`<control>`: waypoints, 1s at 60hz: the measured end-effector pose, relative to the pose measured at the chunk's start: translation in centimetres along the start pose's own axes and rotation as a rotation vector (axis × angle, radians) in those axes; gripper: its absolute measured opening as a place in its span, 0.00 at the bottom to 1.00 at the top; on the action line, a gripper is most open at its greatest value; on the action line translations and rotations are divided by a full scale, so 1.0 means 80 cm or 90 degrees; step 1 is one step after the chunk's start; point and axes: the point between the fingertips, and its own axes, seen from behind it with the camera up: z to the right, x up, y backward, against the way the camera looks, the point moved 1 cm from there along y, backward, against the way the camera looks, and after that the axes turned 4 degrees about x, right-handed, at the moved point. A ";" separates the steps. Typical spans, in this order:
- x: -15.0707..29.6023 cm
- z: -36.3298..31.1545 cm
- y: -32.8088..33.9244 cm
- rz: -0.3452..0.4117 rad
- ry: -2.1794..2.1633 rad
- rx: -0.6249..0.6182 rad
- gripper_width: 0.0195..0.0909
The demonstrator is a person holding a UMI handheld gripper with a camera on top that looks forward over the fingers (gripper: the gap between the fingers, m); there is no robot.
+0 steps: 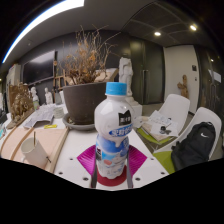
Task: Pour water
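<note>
**Bottle clamped between the gripper's pads**

The gripper point(113, 168) is seen closed upon a plastic bottle point(113, 135), with a magenta pad point(88, 158) pressed against each side of the bottle's lower part. The bottle is held upright between the fingers; it is capped in light blue point(116, 89) and wrapped in a white and blue label point(117, 130). Whether its base rests on the surface below or is lifted clear cannot be told.

A white table point(72, 150) is seen beneath and ahead of the fingers. On it, to the left of the bottle and apart from it, a pale cup point(35, 150) is placed. Beyond the bottle, a dark bowl-shaped planter point(84, 100) is set on the table, and dry, bare branches point(88, 58) rise from it. Papers point(40, 116) are scattered further left. To the right, a white chair point(207, 130) is occupied by a black bag point(192, 148), and green and white items point(160, 128) are laid near it. A long ceiling light point(45, 18) is seen overhead.
</note>
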 end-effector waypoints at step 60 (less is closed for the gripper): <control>0.125 -0.147 0.350 -0.082 0.035 -0.012 0.93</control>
